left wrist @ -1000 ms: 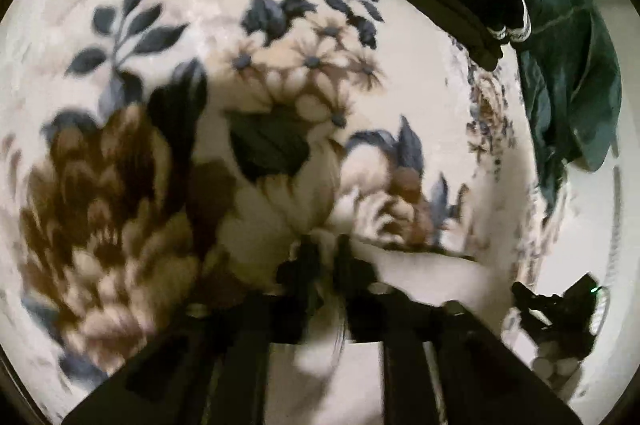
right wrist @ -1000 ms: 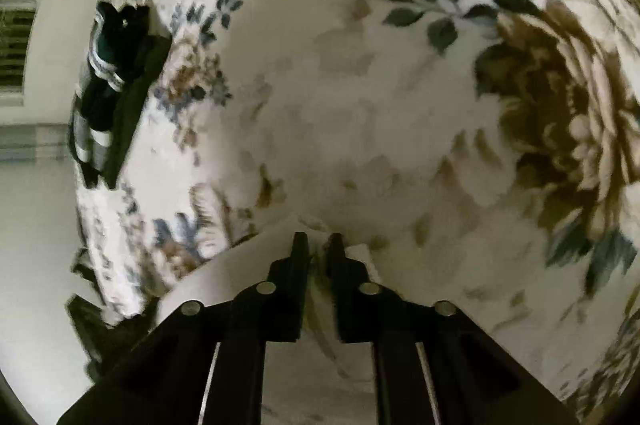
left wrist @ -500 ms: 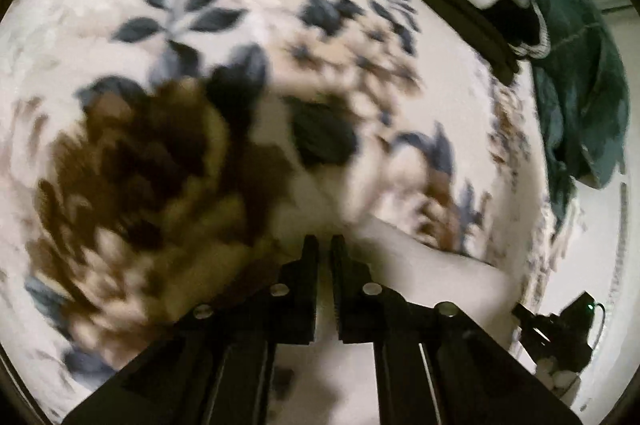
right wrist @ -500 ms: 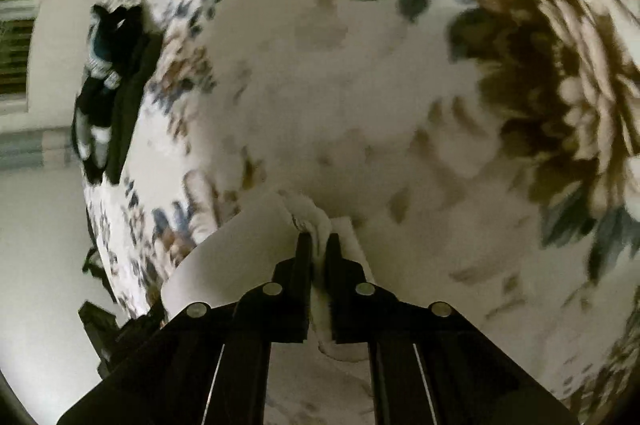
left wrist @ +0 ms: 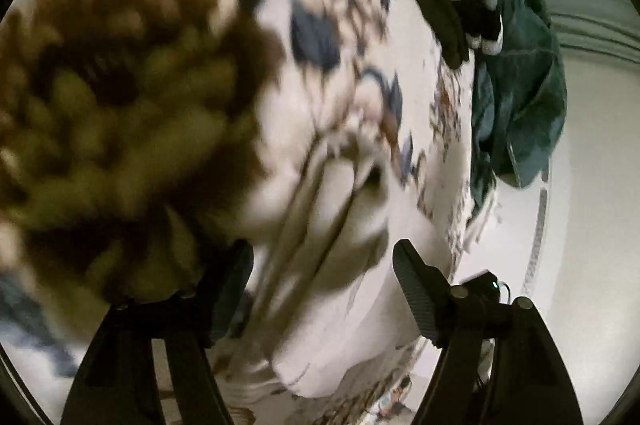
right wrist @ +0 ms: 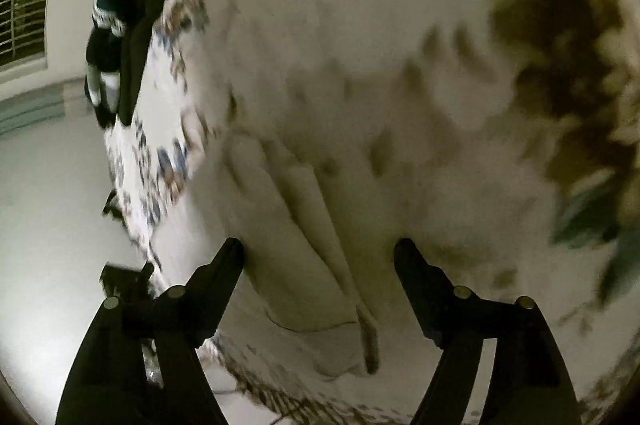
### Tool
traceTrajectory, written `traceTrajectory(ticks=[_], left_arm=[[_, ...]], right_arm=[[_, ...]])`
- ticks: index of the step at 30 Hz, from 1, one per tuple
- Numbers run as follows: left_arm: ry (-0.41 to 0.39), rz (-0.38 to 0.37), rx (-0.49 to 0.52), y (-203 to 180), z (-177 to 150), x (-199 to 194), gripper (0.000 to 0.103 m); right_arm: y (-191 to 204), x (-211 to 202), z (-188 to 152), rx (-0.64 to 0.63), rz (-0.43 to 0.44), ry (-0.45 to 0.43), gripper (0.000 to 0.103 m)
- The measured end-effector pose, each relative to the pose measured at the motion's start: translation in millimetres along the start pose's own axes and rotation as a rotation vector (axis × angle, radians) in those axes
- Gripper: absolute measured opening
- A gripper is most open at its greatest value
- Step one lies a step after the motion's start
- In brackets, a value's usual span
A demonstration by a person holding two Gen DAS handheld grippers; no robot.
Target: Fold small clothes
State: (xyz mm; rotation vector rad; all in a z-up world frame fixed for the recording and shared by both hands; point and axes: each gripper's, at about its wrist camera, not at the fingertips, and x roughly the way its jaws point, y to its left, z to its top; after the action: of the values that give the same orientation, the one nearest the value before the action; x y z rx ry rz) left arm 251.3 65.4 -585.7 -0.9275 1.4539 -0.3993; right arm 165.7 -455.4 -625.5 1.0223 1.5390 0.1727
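White folded garment (left wrist: 332, 225) (right wrist: 296, 265) lies on floral blanket (left wrist: 120, 85) between spread fingers of left gripper (left wrist: 320, 265) and right gripper (right wrist: 318, 257); both pinched it half a second ago, now released.

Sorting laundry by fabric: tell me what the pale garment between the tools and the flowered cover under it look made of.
Pale garment: apparently thin woven cloth, cotton-like, matte; it lies in soft, flat folds with a stitched hem along its edge. Motion blur leaves the weave unclear.

Flowered cover: seemingly plush fleece or soft blanket fabric, matte, with a printed floral pattern; its surface looks fuzzy, though blur may exaggerate that.
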Motion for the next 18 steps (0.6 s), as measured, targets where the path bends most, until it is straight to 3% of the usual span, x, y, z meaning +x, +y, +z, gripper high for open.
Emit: traceTrajectory(ticks=[7,18], left_arm=[[0.051,-0.014,0.031,-14,-1,27,0.071],[0.057,0.017,0.07,-18,-4,34,0.07]], right_arm=[[-9,16,-2,0.031,0.157,0.041,0.081],[7,39,-9,-0.011,0.171,0.075,0.08]])
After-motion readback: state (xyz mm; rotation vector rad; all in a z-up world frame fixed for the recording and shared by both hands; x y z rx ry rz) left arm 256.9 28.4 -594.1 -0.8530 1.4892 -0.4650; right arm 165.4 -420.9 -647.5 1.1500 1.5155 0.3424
